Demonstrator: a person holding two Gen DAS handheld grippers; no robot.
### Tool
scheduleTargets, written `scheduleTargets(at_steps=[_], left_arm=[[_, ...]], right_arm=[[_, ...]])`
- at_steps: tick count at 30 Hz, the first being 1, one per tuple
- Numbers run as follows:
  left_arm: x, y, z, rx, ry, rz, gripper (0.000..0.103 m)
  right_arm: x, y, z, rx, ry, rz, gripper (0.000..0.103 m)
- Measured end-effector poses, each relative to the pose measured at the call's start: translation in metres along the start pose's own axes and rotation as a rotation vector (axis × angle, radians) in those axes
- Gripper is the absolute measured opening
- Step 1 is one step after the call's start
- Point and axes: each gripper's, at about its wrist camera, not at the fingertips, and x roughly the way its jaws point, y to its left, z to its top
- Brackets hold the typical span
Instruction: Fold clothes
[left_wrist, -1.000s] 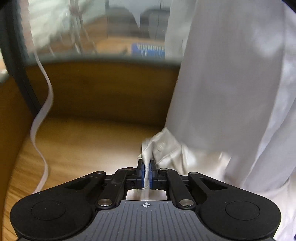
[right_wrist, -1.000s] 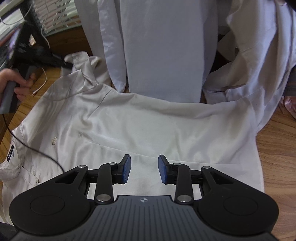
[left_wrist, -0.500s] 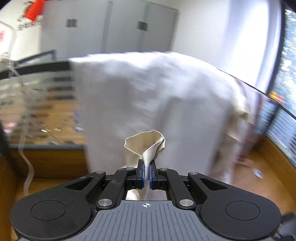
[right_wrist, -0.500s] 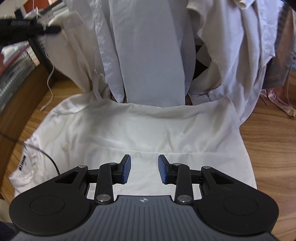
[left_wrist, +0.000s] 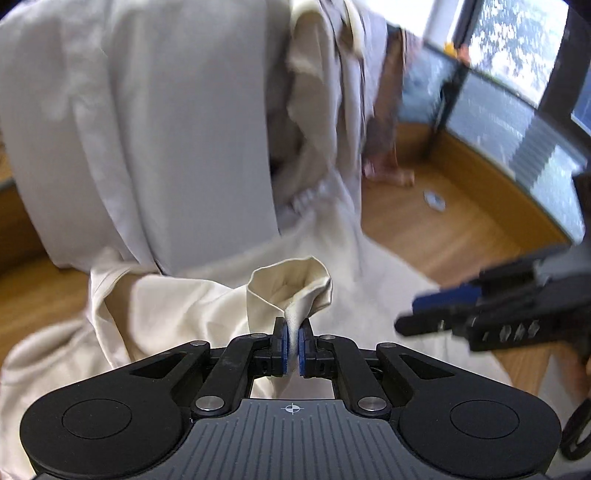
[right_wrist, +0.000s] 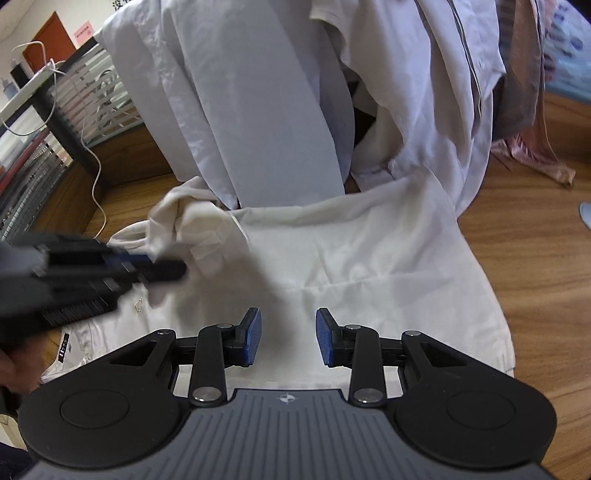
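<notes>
Cream shirt (right_wrist: 369, 266) is lying on the wooden worktop (right_wrist: 535, 258), light and limp; left claw (left_wrist: 291, 341) is loosening around its pinched sleeve (left_wrist: 291, 284), right claw (right_wrist: 287, 338) is hanging released.

Surface: wooden table (right_wrist: 535, 258), bare grain showing at the right | Centre: cream shirt (right_wrist: 369, 251) lies spread flat on it | Far side: heap of pale clothes (right_wrist: 258, 110) sits on the shirt's far edge | Right: pink striped garment (right_wrist: 535, 158) trails onto the wood | Left: white cable (right_wrist: 96, 173) runs down to the tabletop
</notes>
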Motion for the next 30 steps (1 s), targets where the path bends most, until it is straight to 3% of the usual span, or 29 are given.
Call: scheduleTargets(at_steps=[5,7,8,10,16,23,26,28,30], left_arm=[[0.02,-0.003,-0.007,-0.018,0.045,-0.026,0.027],[0.014,0.005,-0.011,-0.05,0.026,-0.055,0.044],[0.011,0.01,-0.012,-0.066,0.017,-0.069,0.046],[0.011,0.016,-0.018,-0.085,-0.001,-0.06,0.046],[-0.006,0.069,-0.029,-0.211,0.001,0.089,0.046],[-0.018,0.131,-0.05,-0.352,0.001,0.272,0.048],[-0.017,0.153,-0.057,-0.374,0.003,0.33,0.044],[-0.014,0.166,-0.06,-0.377,0.007,0.357,0.03],[-0.01,0.181,-0.06,-0.407,0.009,0.373,0.025]], right_arm=[[0.011,0.002,-0.007,-0.064,0.035,0.004,0.037],[0.016,0.007,-0.009,-0.121,0.041,0.008,0.042],[0.02,0.011,-0.01,-0.166,0.043,0.014,0.044],[0.028,0.02,-0.012,-0.257,0.045,0.026,0.047],[0.063,0.056,-0.021,-0.509,0.099,0.123,0.05],[0.101,0.092,-0.037,-0.692,0.182,0.188,0.053],[0.114,0.103,-0.04,-0.725,0.207,0.198,0.053],[0.122,0.108,-0.041,-0.744,0.225,0.194,0.053],[0.128,0.111,-0.041,-0.762,0.23,0.18,0.053]])
